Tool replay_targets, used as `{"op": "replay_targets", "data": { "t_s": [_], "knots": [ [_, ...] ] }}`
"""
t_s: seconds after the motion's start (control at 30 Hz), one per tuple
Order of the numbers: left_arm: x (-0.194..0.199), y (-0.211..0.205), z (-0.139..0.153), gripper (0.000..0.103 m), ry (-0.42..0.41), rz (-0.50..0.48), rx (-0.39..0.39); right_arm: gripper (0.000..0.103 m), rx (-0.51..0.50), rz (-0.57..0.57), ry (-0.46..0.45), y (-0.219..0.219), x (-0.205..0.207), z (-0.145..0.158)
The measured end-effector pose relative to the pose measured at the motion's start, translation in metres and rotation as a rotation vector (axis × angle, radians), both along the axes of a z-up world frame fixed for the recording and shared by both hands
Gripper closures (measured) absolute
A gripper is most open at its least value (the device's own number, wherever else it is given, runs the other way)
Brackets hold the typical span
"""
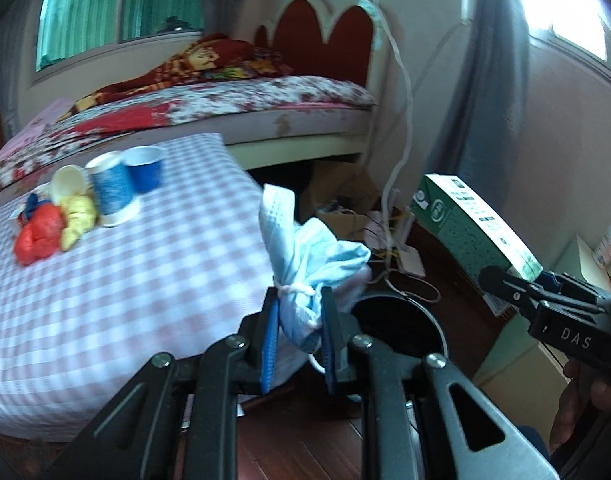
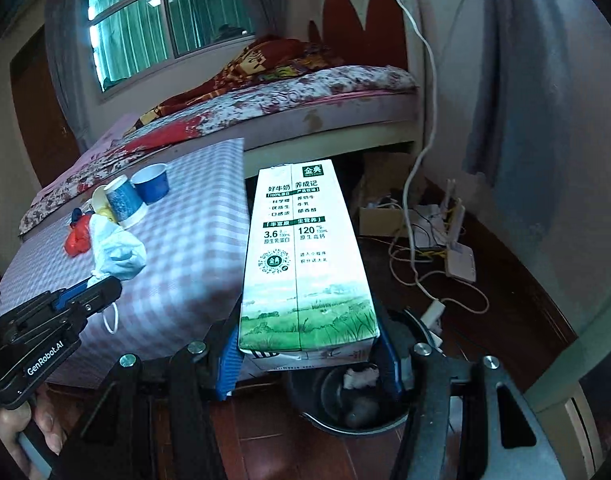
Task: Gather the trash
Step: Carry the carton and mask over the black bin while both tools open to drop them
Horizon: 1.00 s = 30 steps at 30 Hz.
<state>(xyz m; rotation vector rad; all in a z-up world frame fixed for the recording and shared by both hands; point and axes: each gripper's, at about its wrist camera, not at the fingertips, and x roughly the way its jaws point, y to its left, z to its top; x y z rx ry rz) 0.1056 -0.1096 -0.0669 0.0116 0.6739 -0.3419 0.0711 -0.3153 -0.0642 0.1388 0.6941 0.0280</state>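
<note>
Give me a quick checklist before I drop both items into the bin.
1. Left gripper clamped on the face mask: ok.
2. Right gripper clamped on the milk carton: ok.
3. Bin mouth open below the carton: ok.
4. Mask fully over the bin: not ok, it hangs by the rim, beside the table edge.
5. Room left in the bin: cannot tell; some trash already inside.
6. Cups and crumpled bags collected: not ok, on the table.
</note>
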Motion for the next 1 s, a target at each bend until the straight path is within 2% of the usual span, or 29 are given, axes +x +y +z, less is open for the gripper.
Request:
{"op": "replay_targets", "data": {
  "t_s": [0.27, 0.57, 0.9, 1.0],
  "knots": [
    [-0.006, -0.055, -0.017, 0.083, 0.041, -0.111, 0.013, 0.045, -0.01, -0.031, 0.032, -0.04, -0.017, -0.014],
    [0.003, -0.089, -0.041, 0.083, 0.098, -0.183, 0.015, 0.045, -0.022, -0.015, 0.091, -0.066, -0.016, -0.039],
    [0.035, -0.115, -0.076, 0.083, 0.22, -0.229, 0.024, 0.047, -0.034, 0.062, 0.22, -0.073, 0.021, -0.089],
    [0.041, -0.118, -0.083, 0.081, 0.248, -0.238, 0.008, 0.047, -0.014, 0.063, 0.231, -0.08, 0.029, -0.095]
  ]
}}
